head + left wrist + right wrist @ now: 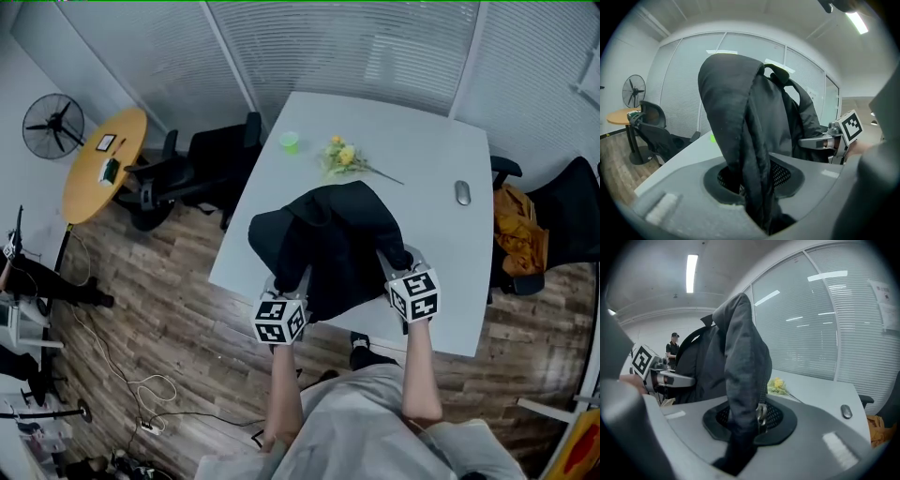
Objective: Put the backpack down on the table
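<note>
A black backpack [330, 244] hangs over the near half of the white table [441, 272], held up by both grippers. My left gripper [292, 281] is shut on a fold of its fabric at the lower left; in the left gripper view the dark strap [750, 159] runs down between the jaws. My right gripper [392, 264] is shut on the other shoulder strap [743, 394], with a metal buckle [761, 414] showing at the jaws. Whether the backpack's bottom touches the table is hidden.
On the far part of the table lie yellow flowers [345, 159], a green cup [290, 142] and a computer mouse [463, 193]. Black office chairs [202, 169] stand at the table's left, another chair [562, 216] with orange cloth at the right. A round wooden table [103, 164] and fan [53, 125] stand far left.
</note>
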The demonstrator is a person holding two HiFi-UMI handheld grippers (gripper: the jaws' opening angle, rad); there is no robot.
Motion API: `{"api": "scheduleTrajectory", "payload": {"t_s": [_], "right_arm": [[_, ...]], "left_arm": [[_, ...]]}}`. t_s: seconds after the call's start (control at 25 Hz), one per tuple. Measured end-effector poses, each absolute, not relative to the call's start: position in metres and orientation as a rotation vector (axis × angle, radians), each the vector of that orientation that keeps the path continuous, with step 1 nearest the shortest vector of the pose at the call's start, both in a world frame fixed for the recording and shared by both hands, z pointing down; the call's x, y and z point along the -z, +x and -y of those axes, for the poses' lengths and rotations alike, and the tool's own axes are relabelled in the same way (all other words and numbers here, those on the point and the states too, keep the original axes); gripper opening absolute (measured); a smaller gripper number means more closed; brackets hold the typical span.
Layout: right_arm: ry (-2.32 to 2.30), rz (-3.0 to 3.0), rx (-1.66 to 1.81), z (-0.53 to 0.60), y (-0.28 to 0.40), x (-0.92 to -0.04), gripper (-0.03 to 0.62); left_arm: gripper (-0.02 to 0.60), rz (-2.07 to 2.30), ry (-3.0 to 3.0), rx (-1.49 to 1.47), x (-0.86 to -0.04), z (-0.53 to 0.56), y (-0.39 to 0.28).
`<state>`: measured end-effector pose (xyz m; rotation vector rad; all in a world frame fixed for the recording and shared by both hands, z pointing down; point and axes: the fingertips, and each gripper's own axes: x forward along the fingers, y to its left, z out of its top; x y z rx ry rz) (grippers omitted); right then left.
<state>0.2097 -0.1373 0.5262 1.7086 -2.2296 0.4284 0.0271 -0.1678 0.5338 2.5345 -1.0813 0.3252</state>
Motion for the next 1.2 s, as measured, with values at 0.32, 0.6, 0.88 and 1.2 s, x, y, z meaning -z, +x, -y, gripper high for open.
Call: {"api": "scheduleTrajectory", "payload": {"t_s": [0.32,0.6,0.88,1.2], "right_arm": [[1.599,2.273,-0.415,0.166,0.192,-0.545,0.058],[1.470,2.323,-0.399,0.188,0.176,-0.563,0.058],[1.327,2.392,-0.340,0.201,0.153,-0.581,0.058],[1.143,2.429,-0.271,0.225,0.138,-0.601,0.061]], "left_arm": [[0.116,1.173,2.453,-0.341,-0.552,0.170,0.009],[0.117,1.273,2.376,-0.337,-0.566,0.162,-0.006],[0.121,1.439,2.281,-0.313,-0.585,0.159,-0.026],[0.126,1.506,2.238,-0.354,-0.603,0.163,-0.044]]}}
